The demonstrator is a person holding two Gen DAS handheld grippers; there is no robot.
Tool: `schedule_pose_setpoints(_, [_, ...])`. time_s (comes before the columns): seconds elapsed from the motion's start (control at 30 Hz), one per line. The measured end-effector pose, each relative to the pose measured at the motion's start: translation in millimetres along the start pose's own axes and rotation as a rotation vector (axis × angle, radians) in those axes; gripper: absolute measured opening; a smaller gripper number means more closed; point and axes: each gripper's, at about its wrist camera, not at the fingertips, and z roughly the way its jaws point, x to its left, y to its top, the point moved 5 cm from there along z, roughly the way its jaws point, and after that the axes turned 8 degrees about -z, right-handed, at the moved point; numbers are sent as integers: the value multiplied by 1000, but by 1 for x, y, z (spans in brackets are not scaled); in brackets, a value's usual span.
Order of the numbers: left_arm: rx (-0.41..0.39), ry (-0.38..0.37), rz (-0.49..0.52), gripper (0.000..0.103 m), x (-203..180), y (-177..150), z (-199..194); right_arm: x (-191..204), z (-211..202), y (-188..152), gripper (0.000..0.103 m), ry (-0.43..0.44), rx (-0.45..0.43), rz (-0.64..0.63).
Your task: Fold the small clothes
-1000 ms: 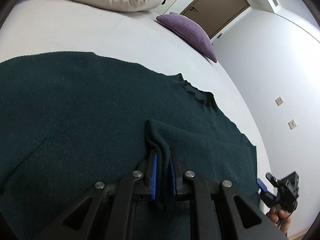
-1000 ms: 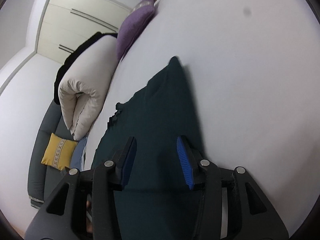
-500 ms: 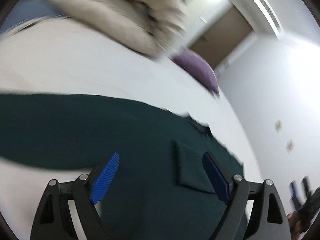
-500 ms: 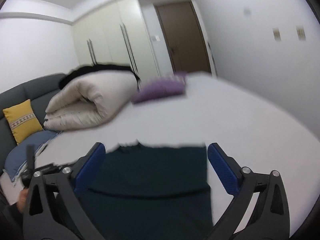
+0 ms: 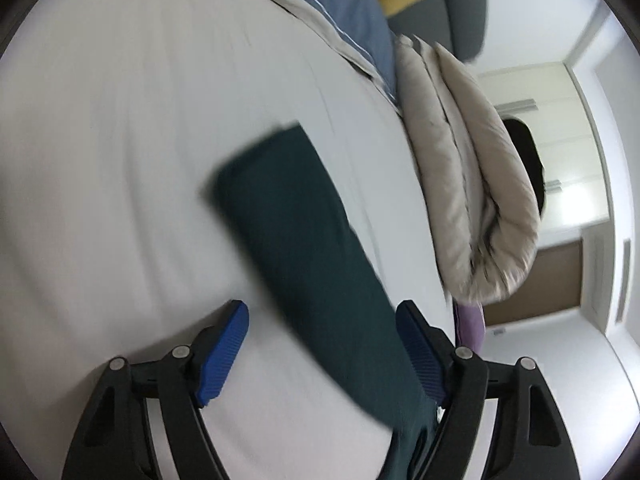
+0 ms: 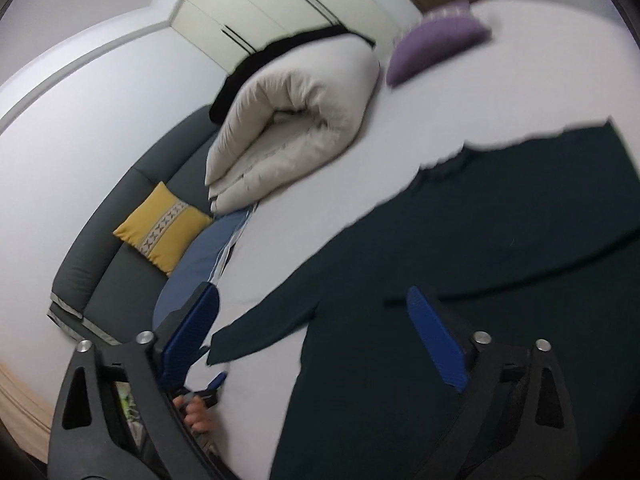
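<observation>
A dark green knit sweater (image 6: 460, 248) lies flat on the white bed (image 6: 520, 64), its collar toward the purple pillow. One sleeve is folded across the body; the other sleeve (image 5: 304, 248) stretches out flat over the sheet, and shows in the right wrist view (image 6: 268, 320). My left gripper (image 5: 324, 352) is open and empty, hovering over that outstretched sleeve, which runs between its blue pads. My right gripper (image 6: 316, 340) is open and empty above the sweater's side near the sleeve. The left gripper's tip and the hand holding it (image 6: 200, 404) show below.
A rolled beige duvet (image 6: 296, 120) lies at the far side of the bed, with a purple pillow (image 6: 436, 40) beyond it. A blue blanket (image 5: 348, 12), a yellow cushion (image 6: 164, 228) and a grey sofa (image 6: 132, 200) sit off the bed's side. White wardrobes (image 6: 280, 0) stand behind.
My left gripper let go of the folded sleeve, opened wide and swung over to the outstretched sleeve. My right gripper opened wider and turned toward that same sleeve side.
</observation>
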Motion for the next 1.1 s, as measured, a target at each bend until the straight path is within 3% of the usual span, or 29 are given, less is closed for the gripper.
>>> schedule_pose_setpoints(0.03, [-13,-7,-23,79,-1,4,3,3,6,-4,88,-2,10,6])
schedule_pose_setpoints(0.1, [-34,3,-55,66,-4,20,13,7,10,-9,82,3,22,9])
schedule_pose_setpoints(0.17, [7,23,-62,11,-9,31,27,1,18,-6,82,-7,21,11])
schedule_pose_setpoints(0.2, [27,25,-54,8,-13,30,29,-3,19,-5,82,-12,19,14])
schedule_pose_setpoints(0.3, [0,23,128,8,-56,13,23,-26,17,4,82,-29,1,44])
schedule_pose_setpoints(0.43, [53,-39,370,8,-126,-56,21,-55,1,3,82,-63,-31,89])
schedule_pose_setpoints(0.57, [169,-77,696,9,-193,-182,33,-84,-22,-1,82,-100,-64,132])
schedule_pose_setpoints(0.67, [248,-86,891,9,-211,-275,46,-109,-39,-6,82,-125,-87,179])
schedule_pose_setpoints(0.73, [316,-85,1003,16,-208,-338,59,-126,-48,-10,82,-147,-96,208])
schedule_pose_setpoints(0.77, [364,-69,1068,32,-200,-373,71,-133,-51,-12,82,-157,-92,218])
schedule_pose_setpoints(0.8, [394,-38,1117,42,-192,-394,81,-139,-52,-14,82,-168,-82,227])
schedule_pose_setpoints(0.83, [407,-14,1144,58,-186,-405,85,-147,-52,-16,82,-177,-63,238])
schedule_pose_setpoints(0.87, [424,31,1181,64,-174,-419,91,-154,-50,-19,83,-183,-45,250])
schedule_pose_setpoints(0.93, [442,43,1193,67,-164,-425,88,-165,-42,-25,84,-193,-6,266])
schedule_pose_setpoints(1.03, [436,20,1157,87,-158,-415,71,-172,-25,-27,84,-196,30,257])
schedule_pose_setpoints(1.1, [430,-17,1143,89,-156,-397,54,-172,-6,-25,84,-184,56,255])
